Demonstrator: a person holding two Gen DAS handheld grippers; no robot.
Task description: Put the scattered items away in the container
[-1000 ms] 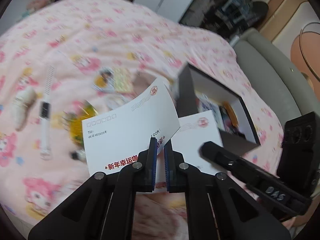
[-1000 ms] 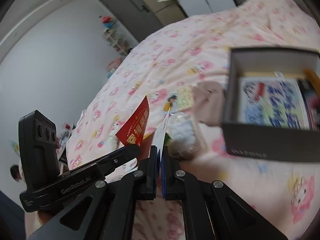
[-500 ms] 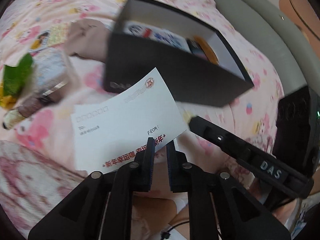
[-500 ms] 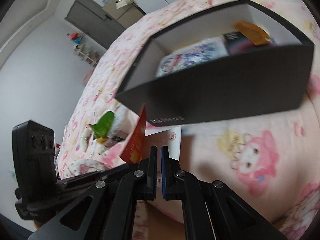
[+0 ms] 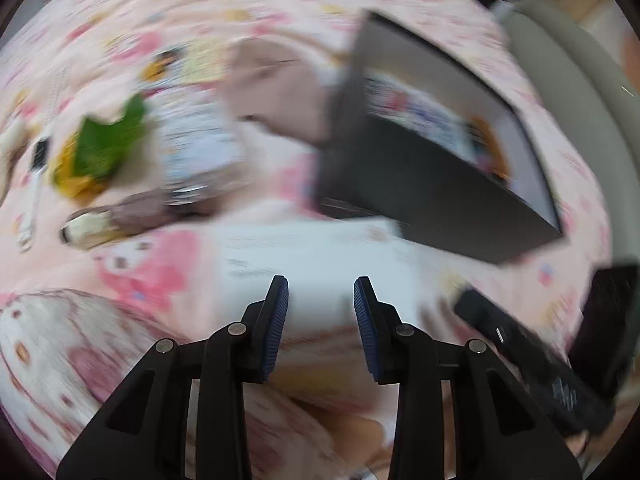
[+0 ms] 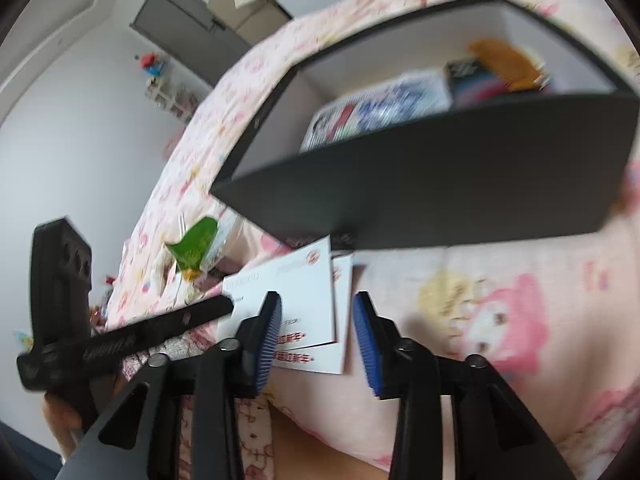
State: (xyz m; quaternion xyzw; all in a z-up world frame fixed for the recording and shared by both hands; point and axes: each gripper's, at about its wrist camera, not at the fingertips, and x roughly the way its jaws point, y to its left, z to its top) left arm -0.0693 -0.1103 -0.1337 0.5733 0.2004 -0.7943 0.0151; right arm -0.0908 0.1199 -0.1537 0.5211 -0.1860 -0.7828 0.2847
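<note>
Both of your hand-held grippers are released and hold nothing. Your left hand-held gripper (image 5: pixel 320 312) has its blue-padded jaws spread wide, and your right hand-held gripper (image 6: pixel 316 322) stands the same way.

Take the black box (image 6: pixel 440 196) as your landmark. It sits on the pink patterned bed (image 6: pixel 500 320), open at the top, with a blue-and-white printed packet (image 6: pixel 376 114) and an orange item (image 6: pixel 508 62) already inside.

Two white cards (image 6: pixel 304 304) lie flat on the bed just in front of the box's near wall, one overlapping the other, their far corners reaching the box's lower edge. In the right wrist view they lie ahead of your right jaws and slightly toward the left pad, not between the pads. In the left wrist view the cards (image 5: pixel 316 256) are blurred but lie directly ahead of your left jaws, apart from both pads.

Left of the box, a green-leafed packet (image 5: pixel 108 148) and a pile of other wrapped items lie on the bed; that view is too blurred to tell them apart. A beige cloth (image 5: pixel 280 92) touches the box's far left corner.
</note>
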